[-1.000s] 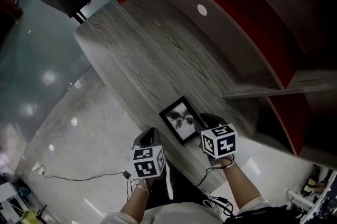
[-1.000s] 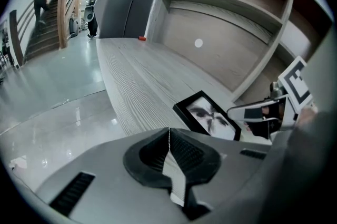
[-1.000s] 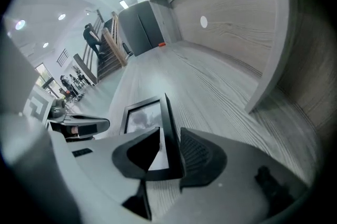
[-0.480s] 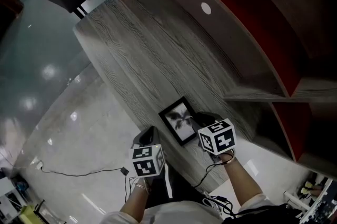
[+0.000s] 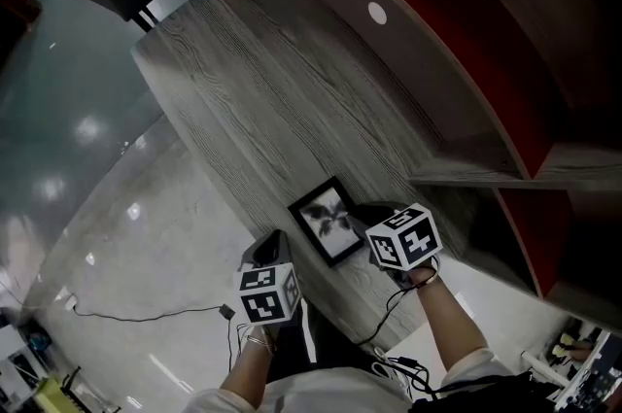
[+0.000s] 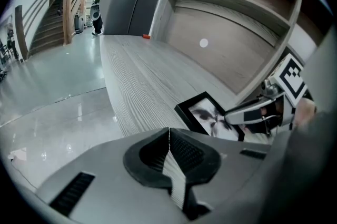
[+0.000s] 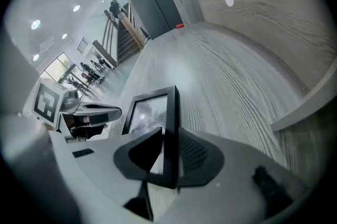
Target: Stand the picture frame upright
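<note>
Right gripper view gives the key picture: the right gripper (image 7: 169, 157) has its fingers pinching one thin black edge of the picture frame (image 7: 154, 110), and the rail sits squarely between the pads. From the head view, the frame lies on the grey wood surface (image 5: 253, 81), close to its near edge and just in front of the person. I can't tell whether it is lifted yet.

Over on the left, the left gripper (image 6: 169, 157) has its fingers pressed together on nothing. It hangs near the surface's near edge, apart from the frame.

Now the risks, as I judge them:
- The hold is on one narrow rail only, so the frame could swivel or slip out as it tips up.
- It sits near the surface's edge, so a skid toward the person could drop it to the floor (image 5: 87, 207).
- No view shows a back stand. If there is none, or it stays folded, the frame would likely topple once let go.

As for writing, there is none to read: only square black-and-white markers on the gripper cubes, and a dark blurry motif behind the glass.
</note>
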Action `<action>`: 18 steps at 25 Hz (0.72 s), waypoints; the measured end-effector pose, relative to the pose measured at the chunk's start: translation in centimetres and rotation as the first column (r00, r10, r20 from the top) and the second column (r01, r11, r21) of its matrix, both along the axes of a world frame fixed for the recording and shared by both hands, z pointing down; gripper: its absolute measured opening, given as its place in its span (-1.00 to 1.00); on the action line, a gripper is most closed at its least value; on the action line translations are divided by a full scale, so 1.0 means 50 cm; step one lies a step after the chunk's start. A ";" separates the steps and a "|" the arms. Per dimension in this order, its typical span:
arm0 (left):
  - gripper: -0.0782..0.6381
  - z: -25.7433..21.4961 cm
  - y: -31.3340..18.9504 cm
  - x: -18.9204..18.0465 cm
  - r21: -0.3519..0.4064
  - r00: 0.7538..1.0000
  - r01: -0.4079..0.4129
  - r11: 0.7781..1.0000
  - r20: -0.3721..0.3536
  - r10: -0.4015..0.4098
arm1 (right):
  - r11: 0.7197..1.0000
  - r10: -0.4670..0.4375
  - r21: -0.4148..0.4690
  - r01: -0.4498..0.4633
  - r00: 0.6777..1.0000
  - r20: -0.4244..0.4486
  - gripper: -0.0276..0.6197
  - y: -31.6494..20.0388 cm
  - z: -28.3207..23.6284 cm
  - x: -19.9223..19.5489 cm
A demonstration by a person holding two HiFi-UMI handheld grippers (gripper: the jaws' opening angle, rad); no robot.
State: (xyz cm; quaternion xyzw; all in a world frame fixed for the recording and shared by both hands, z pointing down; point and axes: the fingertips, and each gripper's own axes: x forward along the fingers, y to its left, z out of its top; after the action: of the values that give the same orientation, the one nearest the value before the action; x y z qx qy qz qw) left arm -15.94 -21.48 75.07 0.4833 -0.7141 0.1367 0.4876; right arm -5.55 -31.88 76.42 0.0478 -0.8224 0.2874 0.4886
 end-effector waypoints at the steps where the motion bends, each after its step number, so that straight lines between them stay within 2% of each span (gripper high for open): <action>1: -0.73 -0.001 0.000 0.001 0.001 1.000 -0.002 1.000 0.000 0.002 | 1.000 0.003 -0.006 -0.003 1.000 0.000 -0.58 -0.001 0.000 0.001; 7: -0.73 -0.005 0.010 0.009 0.003 1.000 -0.028 1.000 -0.002 0.028 | 0.999 0.045 -0.006 -0.045 0.999 -0.007 -0.64 0.000 -0.001 0.006; 13: -0.73 -0.018 0.023 0.008 0.012 0.999 -0.052 0.999 0.005 0.051 | 0.992 0.124 0.000 -0.124 0.992 -0.010 -0.65 0.011 -0.004 0.023; 18: -0.73 -0.025 0.034 -0.009 0.021 0.998 -0.060 0.998 0.017 0.060 | 0.984 0.174 0.037 -0.174 0.985 0.005 -0.65 0.007 -0.015 0.022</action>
State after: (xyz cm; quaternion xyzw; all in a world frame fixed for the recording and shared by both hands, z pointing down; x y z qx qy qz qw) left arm -16.40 -19.77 73.80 0.5084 -0.7047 0.1478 0.4722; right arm -4.44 -31.51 75.67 0.1284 -0.8208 0.3136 0.4598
